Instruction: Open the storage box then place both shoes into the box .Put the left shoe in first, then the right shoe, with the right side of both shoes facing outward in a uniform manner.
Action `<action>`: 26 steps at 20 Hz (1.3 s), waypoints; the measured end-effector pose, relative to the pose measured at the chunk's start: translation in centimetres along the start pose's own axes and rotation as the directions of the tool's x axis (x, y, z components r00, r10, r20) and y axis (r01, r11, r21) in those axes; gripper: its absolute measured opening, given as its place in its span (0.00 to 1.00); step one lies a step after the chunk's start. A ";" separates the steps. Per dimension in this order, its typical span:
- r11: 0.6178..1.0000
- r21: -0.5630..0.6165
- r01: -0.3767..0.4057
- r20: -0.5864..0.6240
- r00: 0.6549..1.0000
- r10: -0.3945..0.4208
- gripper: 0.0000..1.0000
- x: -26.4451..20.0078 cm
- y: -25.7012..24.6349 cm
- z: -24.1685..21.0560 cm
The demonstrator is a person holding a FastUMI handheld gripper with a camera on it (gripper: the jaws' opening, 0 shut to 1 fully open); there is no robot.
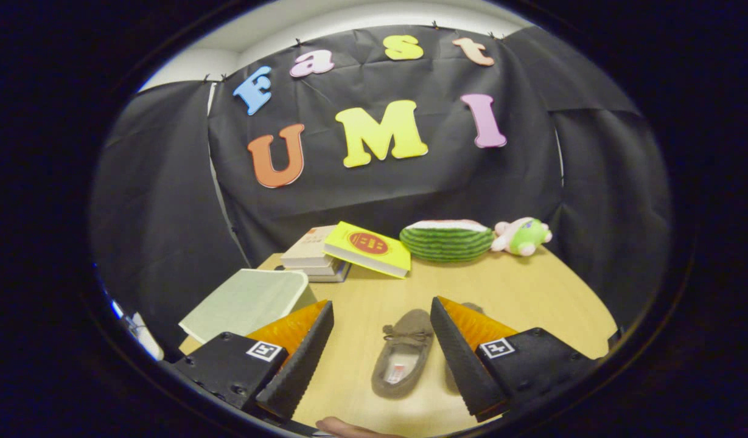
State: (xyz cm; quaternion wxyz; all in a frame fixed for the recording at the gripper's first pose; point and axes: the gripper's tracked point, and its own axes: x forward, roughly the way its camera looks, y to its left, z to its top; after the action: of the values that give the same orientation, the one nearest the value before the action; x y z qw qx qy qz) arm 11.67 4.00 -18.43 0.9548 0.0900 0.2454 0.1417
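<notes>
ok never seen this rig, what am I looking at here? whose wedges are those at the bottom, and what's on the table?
There is no robot arm: a person carries a handheld two-finger gripper, and the fisheye camera rides on it, looking forward along the fingers. The two wedges are those fingers. They stand open and hold nothing.

On the wooden table, a brown slipper lies between the fingers, toe pointing away. A second one seems to lie partly hidden behind the right finger. Left of the fingers sits a pale green storage box, lid down. Beyond them are a stack of books with a yellow book leaning on it, a watermelon plush and a small pink and green plush toy.
</notes>
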 end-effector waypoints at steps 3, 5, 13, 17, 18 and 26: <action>0.974 0.187 -0.126 -0.116 0.982 0.149 0.98 2.4 1.1 -1.1; 0.935 0.299 -0.189 -0.177 0.952 0.249 0.97 3.9 2.1 -1.9; 0.772 0.517 -0.369 -0.279 0.780 0.560 0.89 6.1 6.8 -4.1; 0.666 0.622 -0.412 -0.273 0.683 0.677 0.80 7.3 9.4 -4.5; 0.651 0.635 -0.415 -0.273 0.668 0.692 0.76 7.7 9.9 -4.7; 0.636 0.654 -0.410 -0.310 0.621 0.720 0.46 10.0 11.3 -5.5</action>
State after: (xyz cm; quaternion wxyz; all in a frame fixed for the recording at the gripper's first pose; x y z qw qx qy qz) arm 14.81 18.38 -24.86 0.6786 0.3772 0.4914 0.3947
